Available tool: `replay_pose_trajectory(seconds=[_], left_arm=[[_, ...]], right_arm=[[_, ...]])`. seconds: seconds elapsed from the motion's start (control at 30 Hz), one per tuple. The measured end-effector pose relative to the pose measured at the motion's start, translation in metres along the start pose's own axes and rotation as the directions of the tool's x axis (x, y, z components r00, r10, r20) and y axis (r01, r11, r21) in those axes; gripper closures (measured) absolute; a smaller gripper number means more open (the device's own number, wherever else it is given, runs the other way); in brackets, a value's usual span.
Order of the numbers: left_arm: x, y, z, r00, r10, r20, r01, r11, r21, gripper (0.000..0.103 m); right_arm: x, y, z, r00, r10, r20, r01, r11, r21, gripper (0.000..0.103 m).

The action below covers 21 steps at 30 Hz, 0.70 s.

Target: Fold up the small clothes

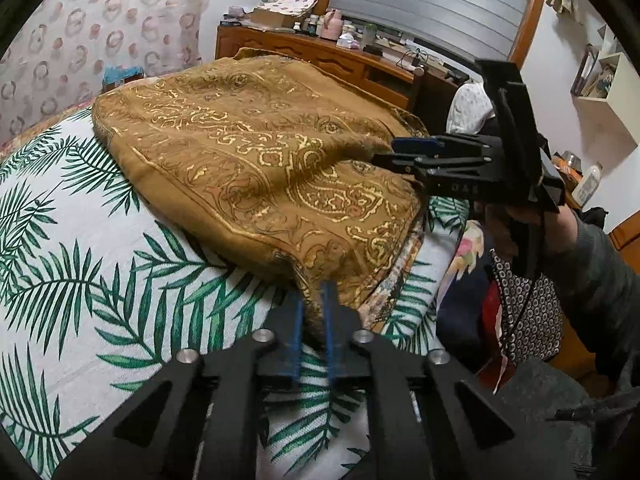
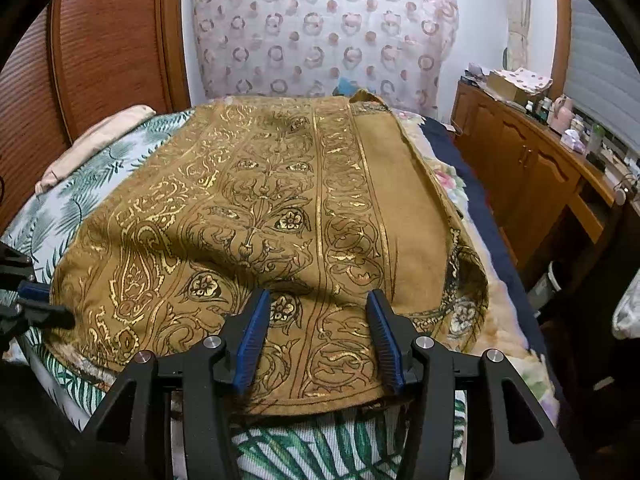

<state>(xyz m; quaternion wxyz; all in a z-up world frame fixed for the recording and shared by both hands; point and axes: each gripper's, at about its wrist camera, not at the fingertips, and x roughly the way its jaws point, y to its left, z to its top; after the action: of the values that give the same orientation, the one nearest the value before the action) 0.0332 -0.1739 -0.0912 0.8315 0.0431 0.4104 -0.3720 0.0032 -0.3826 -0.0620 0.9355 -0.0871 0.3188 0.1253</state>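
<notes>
Both tools are black with blue ribbed pads and silver round screws: left tool (image 1: pixel 314 312), right tool (image 2: pixel 318 332). The person wears a grey sleeve (image 1: pixel 596 264).

The only marking that looks like writing is a short run of pale embossed characters on the black body of the right gripper (image 1: pixel 384 158), at the right of the left wrist view; they are too blurred to read. The bottles and boxes on the wooden dresser (image 1: pixel 320 54) at the upper middle carry labels too small to make out. No other text, number or sign is legible.
</notes>
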Motion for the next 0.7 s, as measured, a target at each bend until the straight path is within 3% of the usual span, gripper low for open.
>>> replay_pose_trajectory(seconds=[0.07, 0.4, 0.57, 0.7], left_arm=[[-0.007, 0.0, 0.006, 0.999, -0.015, 0.034, 0.015, 1.0, -0.006, 0.097], [-0.037, -0.001, 0.06, 0.984, -0.035, 0.173, 0.035, 0.999, 0.006, 0.097], [-0.036, 0.011, 0.076, 0.98, -0.027, 0.197, 0.03, 0.999, -0.013, 0.097], [-0.036, 0.019, 0.079, 0.979, -0.024, 0.204, 0.031, 0.999, -0.031, 0.097]], right_arm=[[-0.006, 0.003, 0.003, 1.0, 0.011, 0.001, -0.011, 1.0, -0.006, 0.051], [-0.055, 0.028, 0.012, 0.973, 0.225, 0.044, -0.222, 0.973, -0.067, 0.044], [-0.058, 0.033, 0.011, 0.97, 0.24, 0.033, -0.235, 0.966, -0.112, 0.042], [-0.052, 0.031, 0.009, 0.98, 0.196, 0.014, -0.192, 0.97, -0.153, 0.041]])
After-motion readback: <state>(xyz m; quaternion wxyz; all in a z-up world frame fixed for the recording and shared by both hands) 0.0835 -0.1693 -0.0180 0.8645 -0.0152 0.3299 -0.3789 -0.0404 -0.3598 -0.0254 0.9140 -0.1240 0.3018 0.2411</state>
